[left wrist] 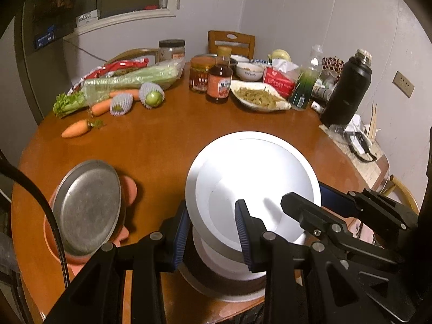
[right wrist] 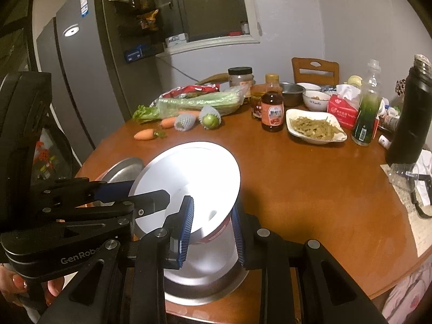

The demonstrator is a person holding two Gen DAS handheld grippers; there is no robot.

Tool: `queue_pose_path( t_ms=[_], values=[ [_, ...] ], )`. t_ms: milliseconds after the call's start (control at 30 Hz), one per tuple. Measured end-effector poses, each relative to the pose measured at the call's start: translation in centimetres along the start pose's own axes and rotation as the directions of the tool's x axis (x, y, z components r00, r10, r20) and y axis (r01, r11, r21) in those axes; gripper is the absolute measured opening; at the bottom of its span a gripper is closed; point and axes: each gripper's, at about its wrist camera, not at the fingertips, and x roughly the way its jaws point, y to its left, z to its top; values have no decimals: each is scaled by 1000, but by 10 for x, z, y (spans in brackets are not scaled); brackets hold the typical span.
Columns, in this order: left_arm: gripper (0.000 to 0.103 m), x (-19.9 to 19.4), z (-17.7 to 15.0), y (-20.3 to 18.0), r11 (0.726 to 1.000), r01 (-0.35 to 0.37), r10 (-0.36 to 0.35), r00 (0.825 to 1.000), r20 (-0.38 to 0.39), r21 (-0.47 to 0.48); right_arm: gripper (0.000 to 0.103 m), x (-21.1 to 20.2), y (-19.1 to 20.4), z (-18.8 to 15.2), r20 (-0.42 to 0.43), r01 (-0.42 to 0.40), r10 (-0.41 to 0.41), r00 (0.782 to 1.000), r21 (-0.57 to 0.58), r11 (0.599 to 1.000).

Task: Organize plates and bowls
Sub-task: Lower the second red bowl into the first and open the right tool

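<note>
I have both grippers on the same stack near the front edge of the round wooden table [left wrist: 167, 145]; my left gripper [left wrist: 213, 232] is clenched on the rim of the white plate [left wrist: 256, 170], one blue-padded finger over the plate's face and the other under its left edge, and the plate sits tilted, its far side raised toward the cluttered back of the table; my right gripper [right wrist: 212, 232] grips the same white plate [right wrist: 194, 172] from the other side, its ribbed blue pads pressed on the lower rim; under the plate I see a white bowl [right wrist: 213, 251] with what may be a red band at its lip, though glare washes it out and I cannot be sure; that bowl stands in a shallow metal dish [right wrist: 205, 294] on the tabletop; to the left, well apart from the stack, a grey metal plate [left wrist: 89, 205] leans tilted in an orange-pink bowl [left wrist: 129, 189]; farther back lie carrots [left wrist: 77, 129], celery in a plastic bag [left wrist: 129, 79], two fruits in foam netting [left wrist: 152, 95], a brown sauce bottle [left wrist: 219, 81], a white dish of shredded food [left wrist: 256, 95], a red tissue pack [left wrist: 279, 79] and a black flask [left wrist: 348, 86]; a grey refrigerator [right wrist: 81, 75] stands behind.
</note>
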Motion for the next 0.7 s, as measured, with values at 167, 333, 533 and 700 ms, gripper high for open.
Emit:
queue_pose_path(
  t_ms=[167,333,533,700],
  values=[
    [33,12,-13,-4,1000,-13,13,999,-32,9,30,6,-2,-17,-37,-2,2,999,9,1000],
    [33,21,-21,-3,1000,-21,21,998,-54,6,30,14,-4,-27,-65,-2,3,998,7,1000],
    [33,29,-25,-2,999,-38,39,996,-74,11,30,22,-5,-34,-89,4,-5,996,-4,1000],
    [33,33,-26,0,999,-40,41,996,-79,10,30,28,-3,-35,-102,13,-15,995,-15,1000]
  ],
)
